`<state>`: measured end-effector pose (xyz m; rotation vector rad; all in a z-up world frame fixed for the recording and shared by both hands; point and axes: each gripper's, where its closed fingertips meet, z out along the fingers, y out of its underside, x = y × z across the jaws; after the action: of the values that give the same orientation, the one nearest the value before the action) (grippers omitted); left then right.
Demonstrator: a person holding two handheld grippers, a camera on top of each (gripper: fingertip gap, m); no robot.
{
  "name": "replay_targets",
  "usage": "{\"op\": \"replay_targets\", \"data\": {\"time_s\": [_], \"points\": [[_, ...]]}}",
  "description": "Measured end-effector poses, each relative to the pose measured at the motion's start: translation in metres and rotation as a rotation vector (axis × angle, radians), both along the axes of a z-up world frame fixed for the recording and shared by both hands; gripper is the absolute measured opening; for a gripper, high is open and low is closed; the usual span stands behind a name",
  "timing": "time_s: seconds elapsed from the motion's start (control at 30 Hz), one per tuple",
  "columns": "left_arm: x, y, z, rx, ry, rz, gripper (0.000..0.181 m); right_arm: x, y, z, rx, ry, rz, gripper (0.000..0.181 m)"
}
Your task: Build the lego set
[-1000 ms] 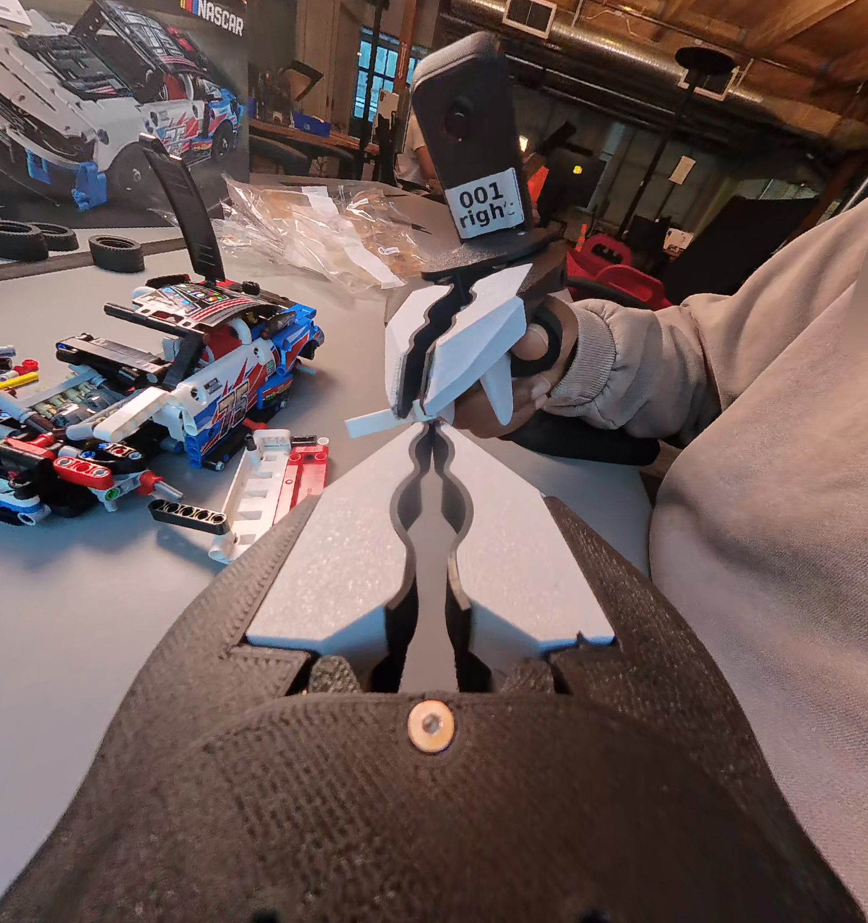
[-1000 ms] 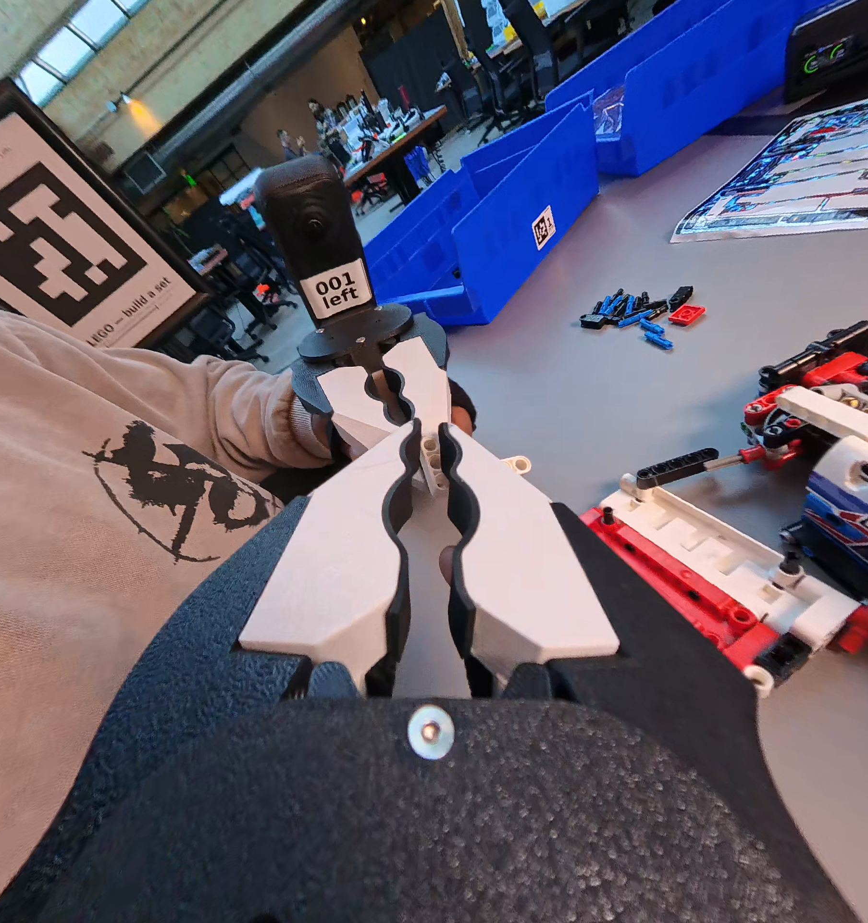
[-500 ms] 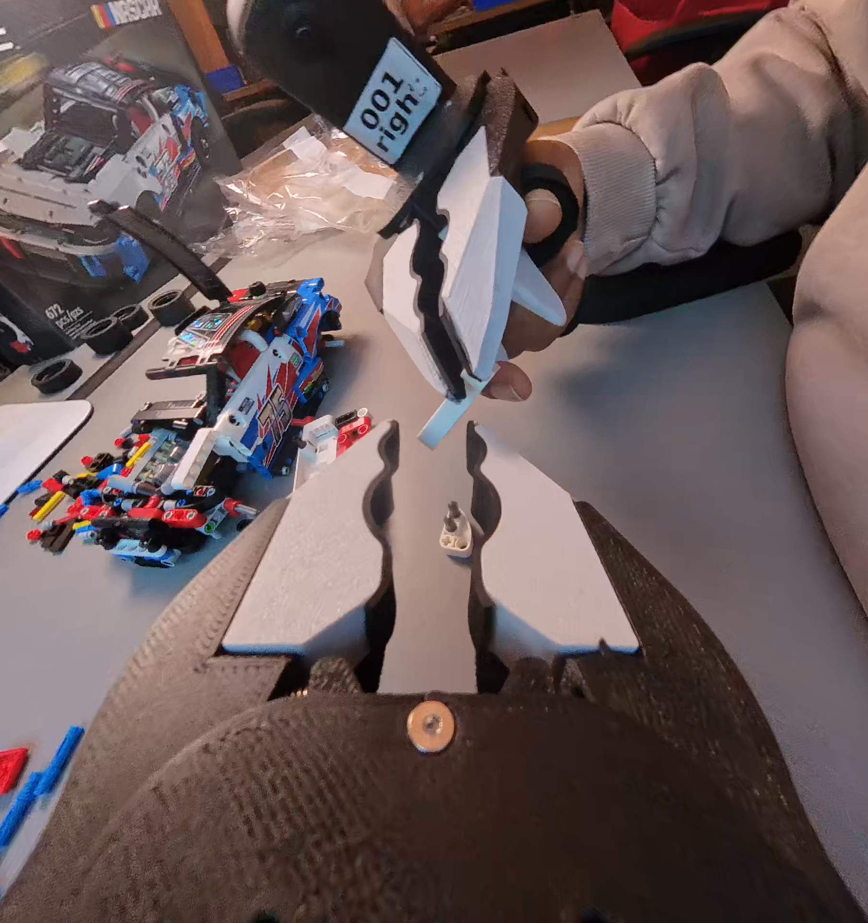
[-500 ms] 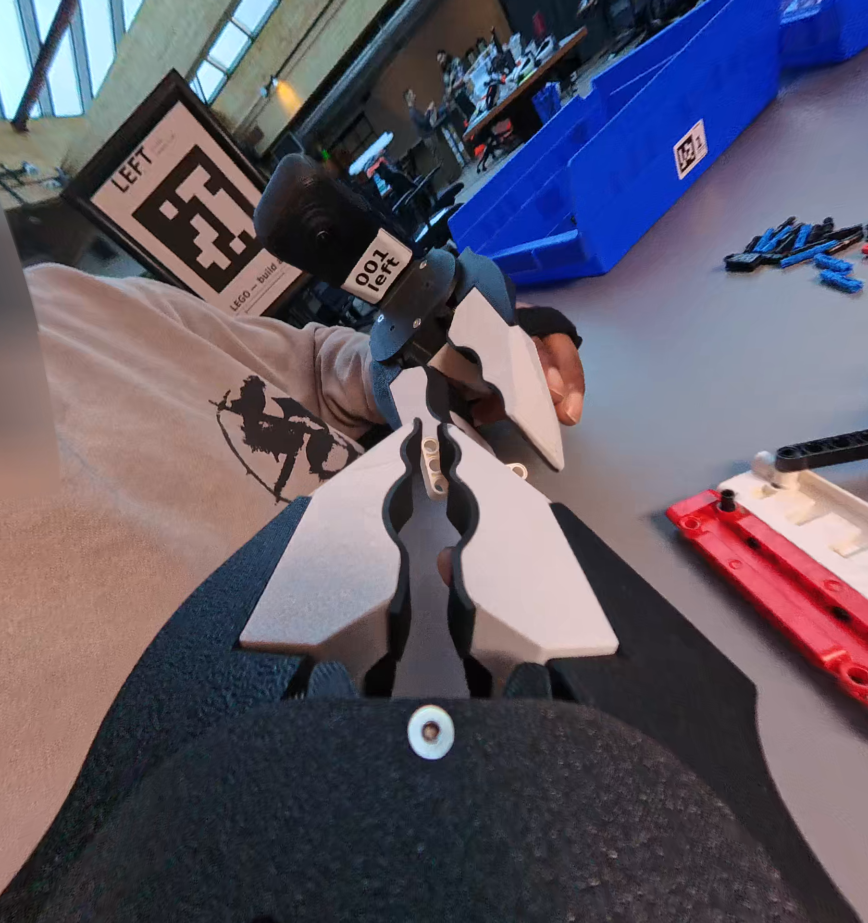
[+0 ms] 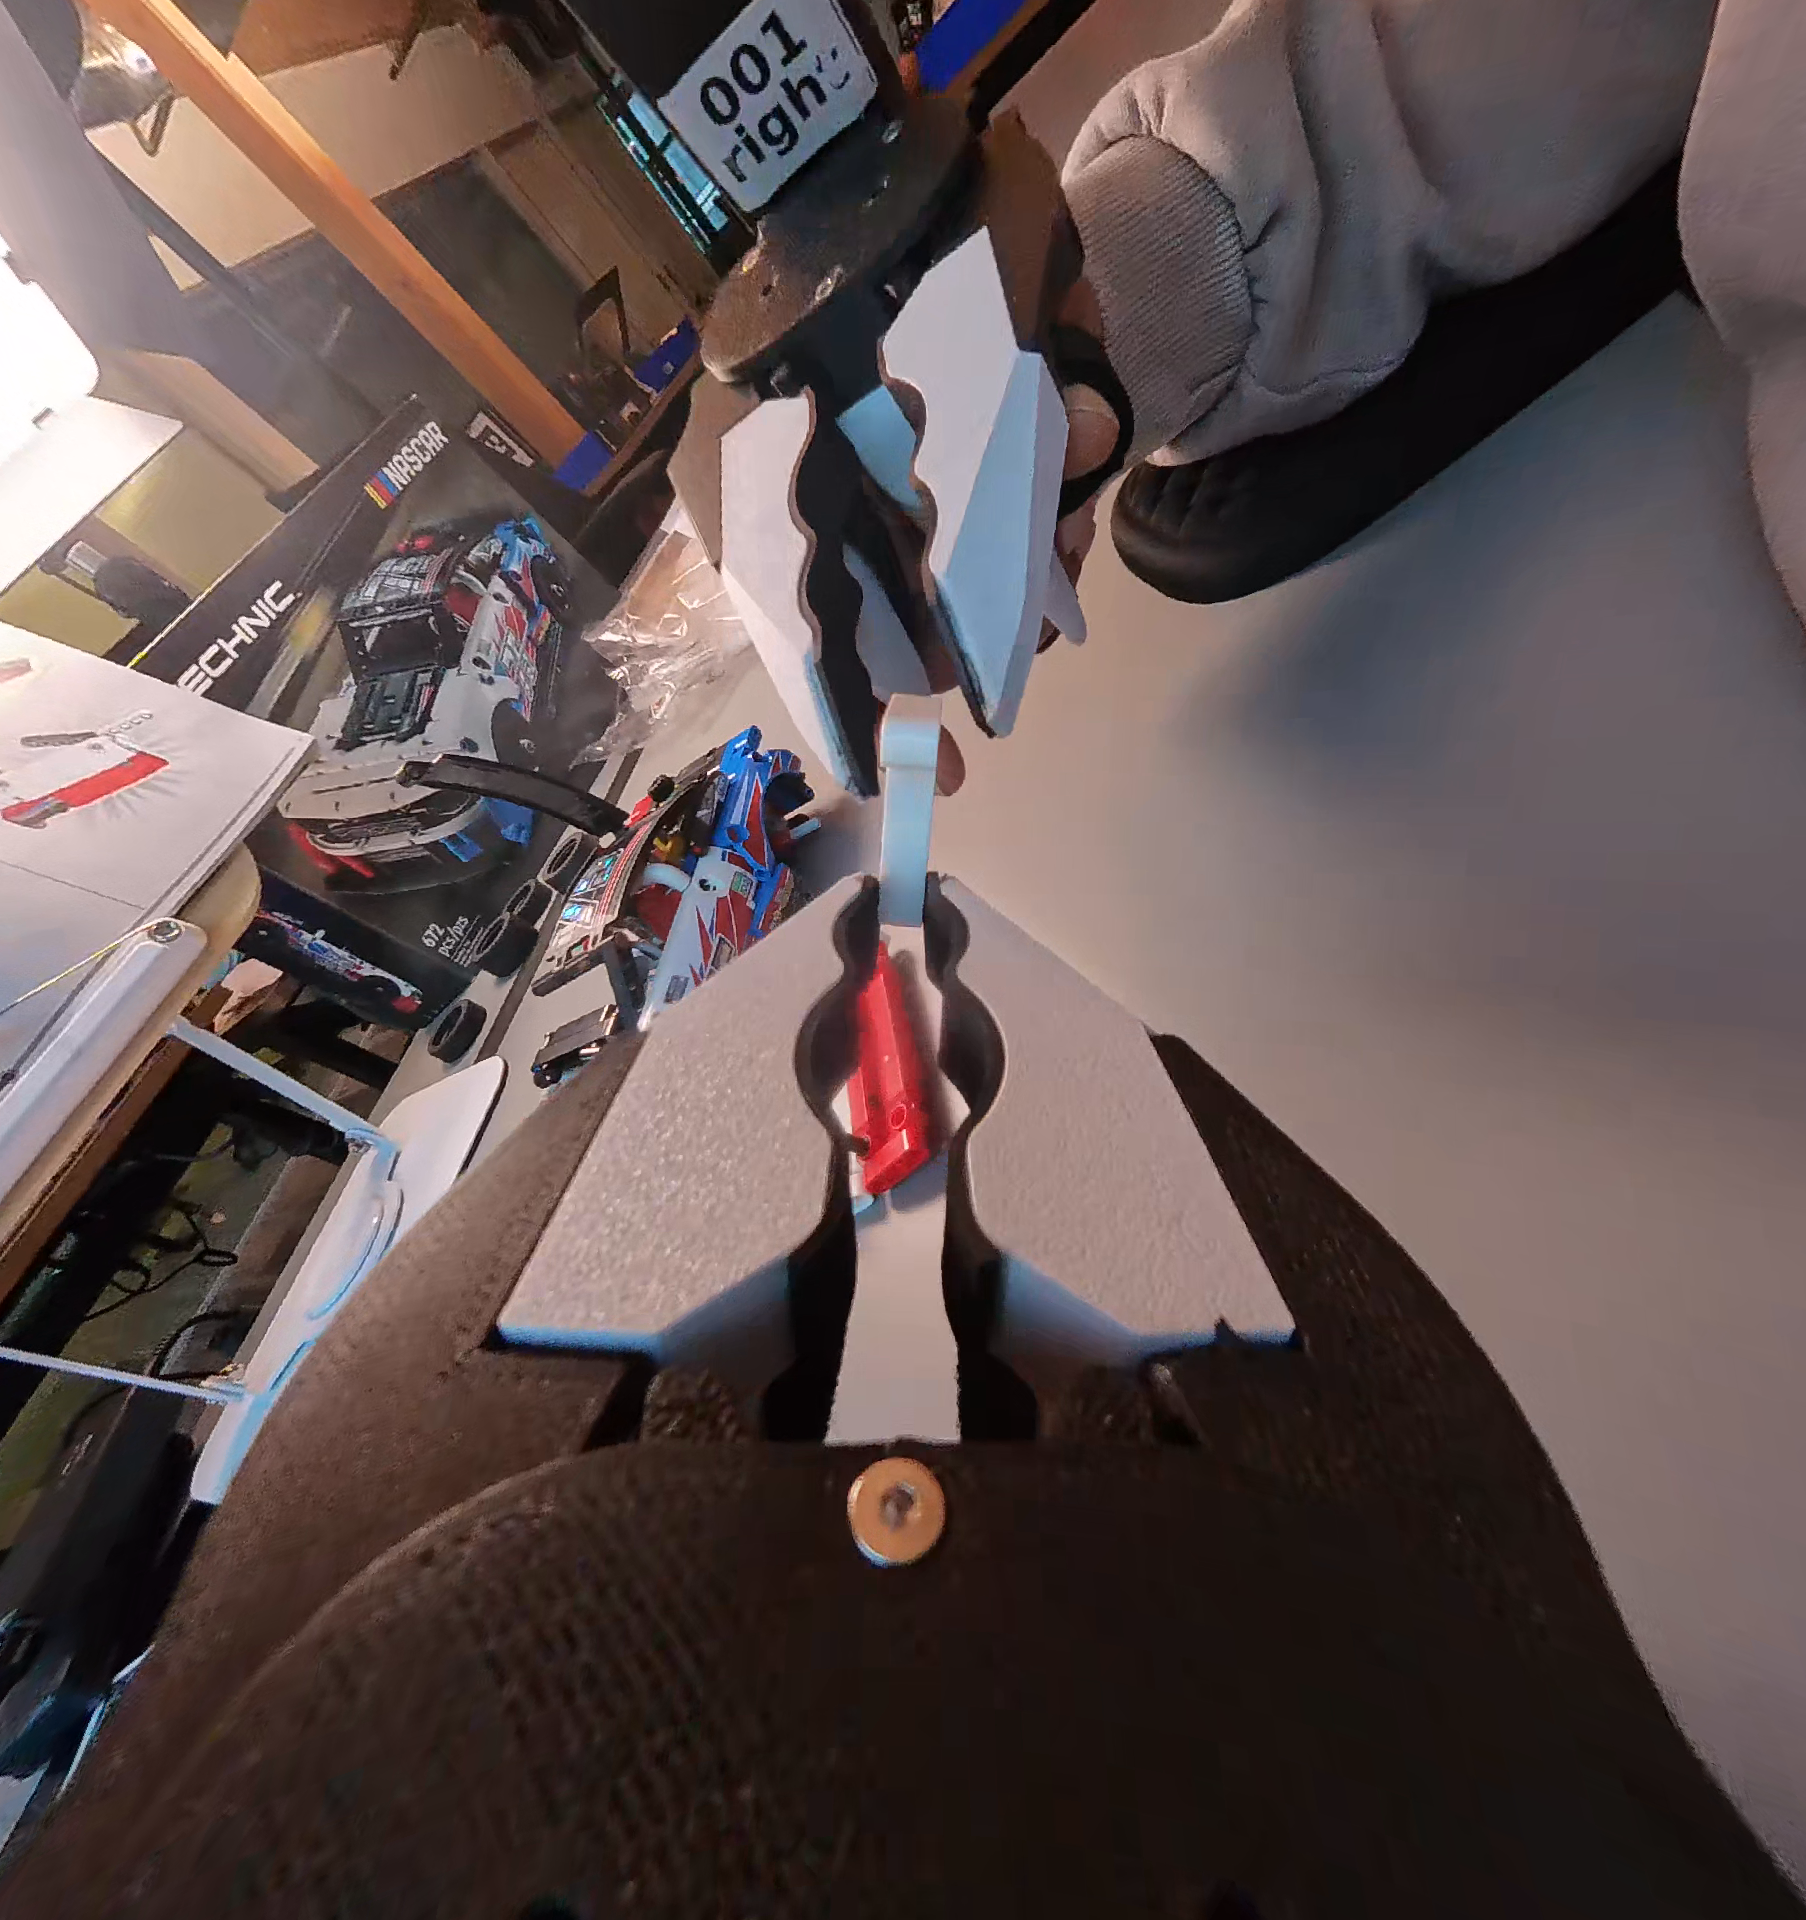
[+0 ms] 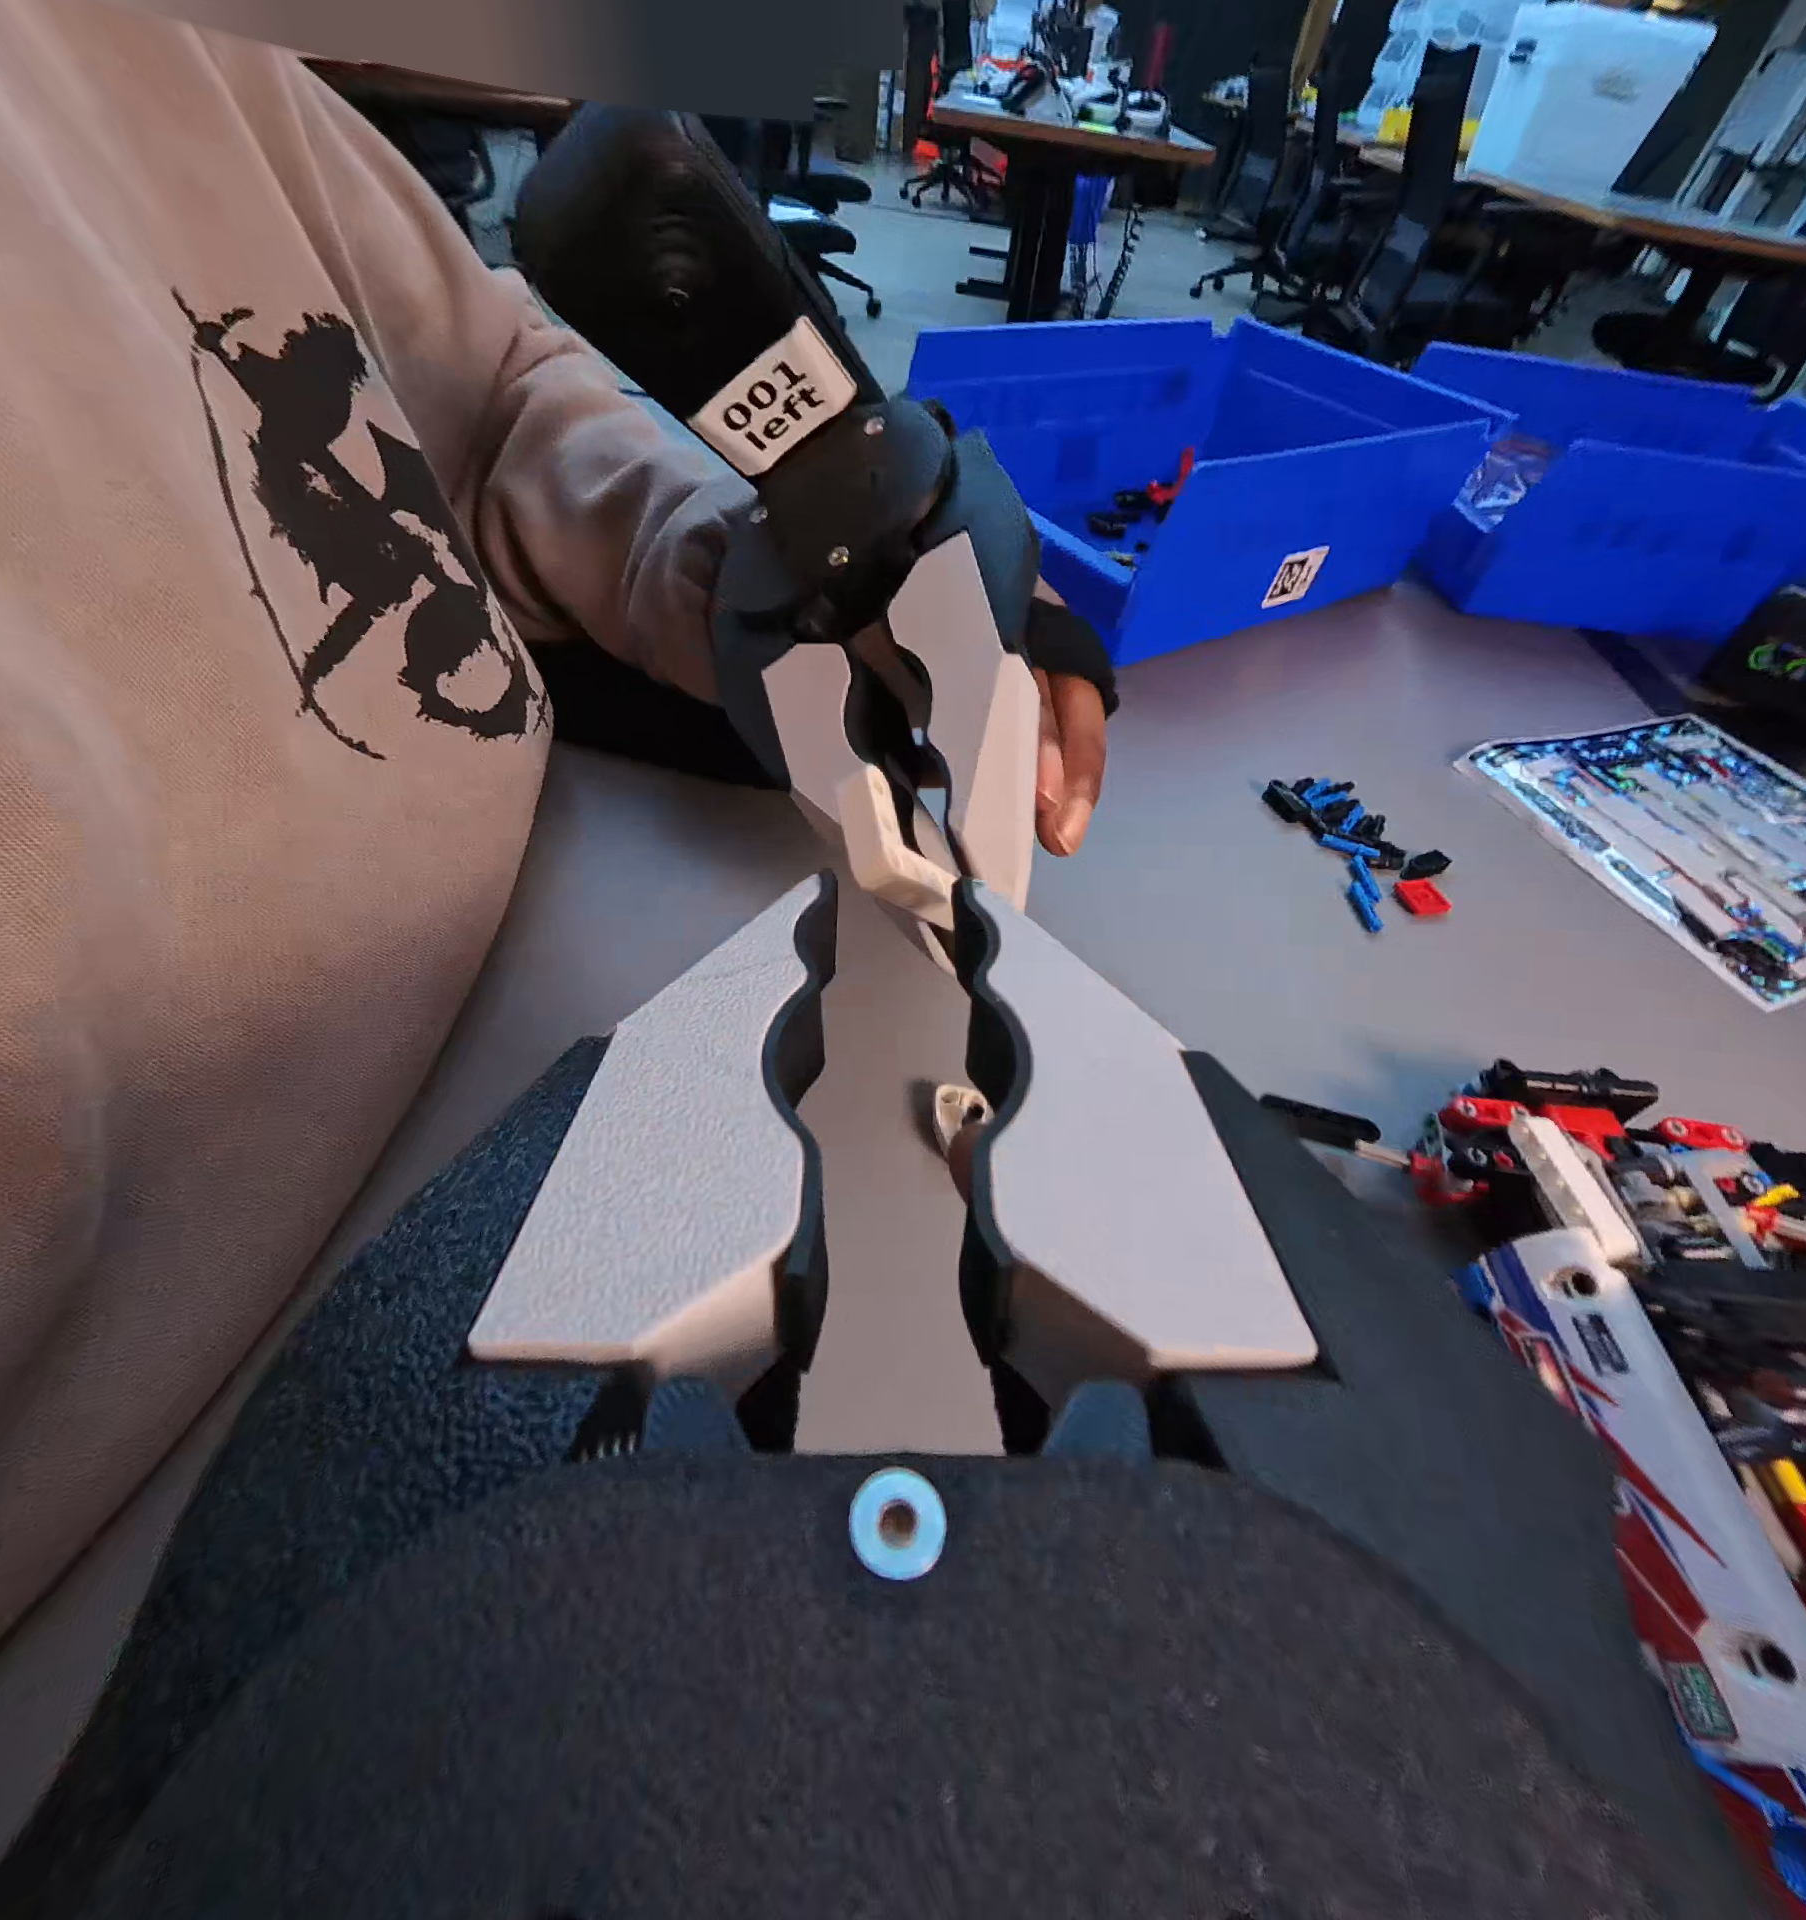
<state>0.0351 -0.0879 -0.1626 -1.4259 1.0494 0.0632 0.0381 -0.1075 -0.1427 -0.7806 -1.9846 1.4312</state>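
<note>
Lego car [image 6: 1657,1299] on grey table [image 6: 1242,987]; blue bins [image 6: 1294,468] behind.

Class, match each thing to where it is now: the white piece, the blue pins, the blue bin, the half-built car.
Things:
1. white piece
2. blue pins
3. blue bin
4. half-built car

Places:
A. at the far side of the table
B. clamped in the left gripper
C. loose beside a small red plate
D. on the table, right of the right gripper

Pairs: 1-B, 2-C, 3-A, 4-D
</note>
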Motion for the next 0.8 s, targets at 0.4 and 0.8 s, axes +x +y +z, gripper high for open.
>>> {"op": "replay_targets", "data": {"time_s": [0.4,0.8], "points": [[-0.018,0.003,0.014,-0.391,-0.575,-0.04,0.022,-0.017,0.03,-0.002,0.504,0.264,-0.227,0.004],[-0.013,0.005,-0.011,-0.582,-0.578,-0.008,0.005,-0.035,0.029,-0.035,0.902,0.406,-0.246,0.013]]}}
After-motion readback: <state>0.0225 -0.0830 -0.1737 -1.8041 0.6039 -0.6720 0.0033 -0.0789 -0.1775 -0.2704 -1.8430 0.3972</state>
